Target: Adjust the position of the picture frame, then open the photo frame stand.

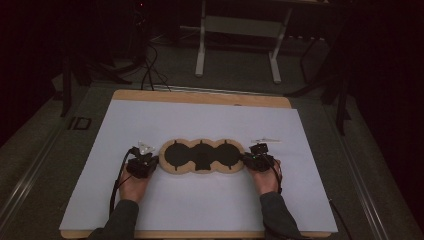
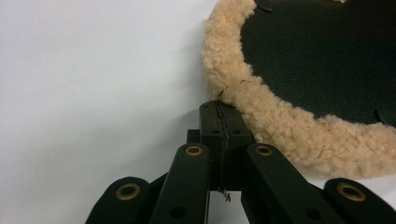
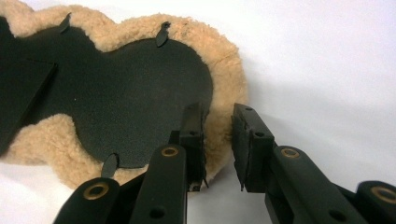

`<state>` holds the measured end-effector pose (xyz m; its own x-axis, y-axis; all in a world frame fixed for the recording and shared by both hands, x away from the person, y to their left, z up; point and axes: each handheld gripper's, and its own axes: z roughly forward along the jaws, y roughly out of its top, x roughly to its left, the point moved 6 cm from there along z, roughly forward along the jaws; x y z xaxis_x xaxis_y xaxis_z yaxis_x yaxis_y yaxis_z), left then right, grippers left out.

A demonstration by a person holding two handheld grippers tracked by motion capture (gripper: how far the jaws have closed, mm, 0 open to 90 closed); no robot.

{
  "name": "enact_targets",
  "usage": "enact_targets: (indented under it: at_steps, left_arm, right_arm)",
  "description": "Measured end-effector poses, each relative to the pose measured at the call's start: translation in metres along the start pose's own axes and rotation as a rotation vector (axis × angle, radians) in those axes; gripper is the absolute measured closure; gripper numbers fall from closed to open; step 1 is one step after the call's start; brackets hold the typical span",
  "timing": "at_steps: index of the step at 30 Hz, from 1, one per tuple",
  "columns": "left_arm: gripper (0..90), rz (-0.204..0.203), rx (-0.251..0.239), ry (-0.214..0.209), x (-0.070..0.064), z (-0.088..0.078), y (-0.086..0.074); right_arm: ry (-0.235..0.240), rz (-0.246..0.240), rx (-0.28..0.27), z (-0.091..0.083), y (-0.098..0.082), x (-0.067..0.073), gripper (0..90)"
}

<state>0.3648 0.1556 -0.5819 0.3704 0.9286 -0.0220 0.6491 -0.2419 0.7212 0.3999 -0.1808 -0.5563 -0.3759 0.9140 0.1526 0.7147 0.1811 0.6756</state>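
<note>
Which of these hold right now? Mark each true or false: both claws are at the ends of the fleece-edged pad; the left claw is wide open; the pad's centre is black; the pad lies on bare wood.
1. One claw is at each end of the fleece-edged pad. True.
2. The left claw is wide open. False: its jaws are shut together at the fleece rim.
3. The pad's centre is black. True.
4. The pad lies on bare wood. False: it lies on a white sheet over the wooden board.
5. The right claw straddles the fleece rim. True.

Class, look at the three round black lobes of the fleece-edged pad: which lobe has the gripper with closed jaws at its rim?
The lobe at the left end: the left gripper meets its fleece rim with jaws closed together, while the right gripper straddles the opposite end's rim.
</note>
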Motion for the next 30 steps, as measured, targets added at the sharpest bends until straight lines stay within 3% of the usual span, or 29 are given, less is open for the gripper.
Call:
enact_targets:
  at_steps: [4, 8, 13, 23, 30]
  left_arm:
    - [90.0, 0.014, -0.005, -0.005, -0.008, 0.003, 0.002]
    - [90.0, 0.031, 0.001, 0.009, -0.012, 0.006, 0.006]
    - [90.0, 0.026, -0.006, -0.004, -0.011, 0.007, 0.006]
    - [83.1, 0.016, -0.017, 0.0, -0.008, 0.002, 0.002]
    - [81.5, 0.017, -0.02, 0.008, -0.009, -0.001, 0.001]
  right_arm:
    - [0.005, 0.009, -0.009, -0.004, -0.002, -0.011, 74.3]
    - [-0.01, 0.019, -0.028, -0.009, -0.005, -0.018, 67.6]
    - [-0.012, -0.001, -0.046, -0.018, -0.007, -0.023, 60.8]
    - [-0.033, -0.076, -0.047, -0.039, -0.017, -0.039, 56.2]
    - [-0.039, -0.057, -0.045, -0.037, -0.026, -0.049, 55.7]
